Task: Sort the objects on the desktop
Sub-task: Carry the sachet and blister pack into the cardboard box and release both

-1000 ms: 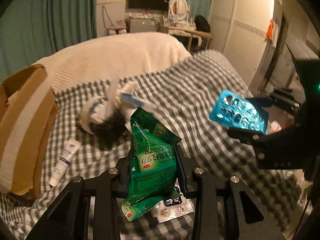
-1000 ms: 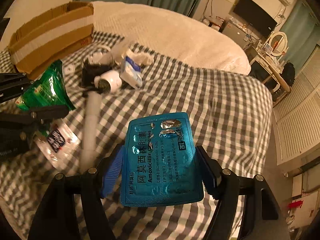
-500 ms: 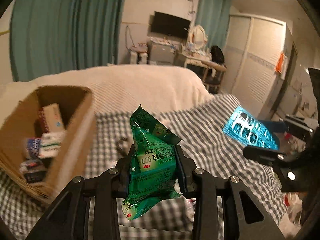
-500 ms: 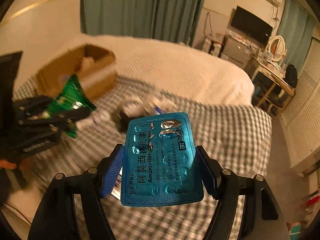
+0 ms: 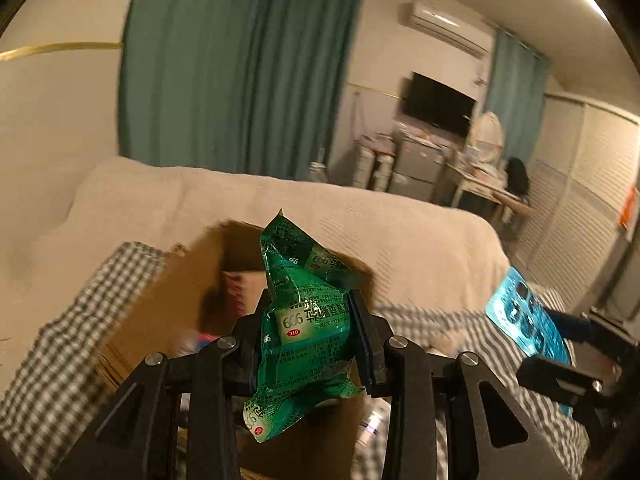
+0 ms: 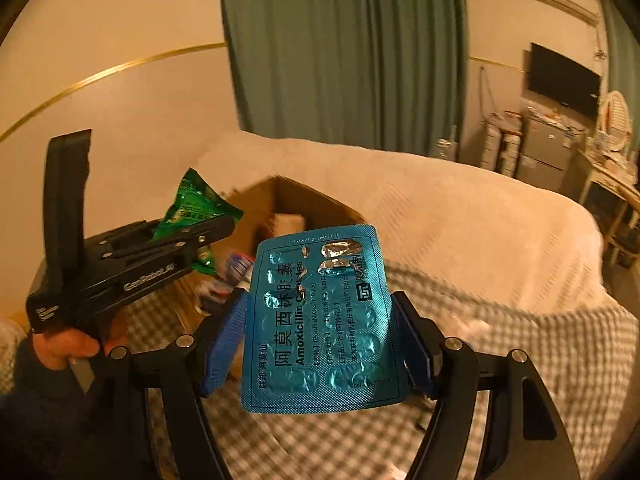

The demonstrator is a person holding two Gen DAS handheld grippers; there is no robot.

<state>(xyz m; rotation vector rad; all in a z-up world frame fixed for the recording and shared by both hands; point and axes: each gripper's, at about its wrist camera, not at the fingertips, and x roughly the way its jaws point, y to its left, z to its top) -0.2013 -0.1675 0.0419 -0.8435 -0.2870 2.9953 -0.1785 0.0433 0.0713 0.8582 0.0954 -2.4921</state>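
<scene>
A crumpled green foil sachet printed "999" (image 5: 308, 328) was held clamped between the fingers of the left gripper (image 5: 310, 340), raised above an open brown cardboard box (image 5: 160, 320) that stood on the grey-and-white checked bedspread (image 6: 540, 360). A blue amoxicillin blister sheet (image 6: 320, 320) was gripped by its side edges between the blue-padded fingers of the right gripper (image 6: 320, 344), beside the box.

Checked bed (image 6: 520, 360), cardboard box (image 5: 160, 312) on it, cream blanket (image 6: 440, 208) behind
</scene>
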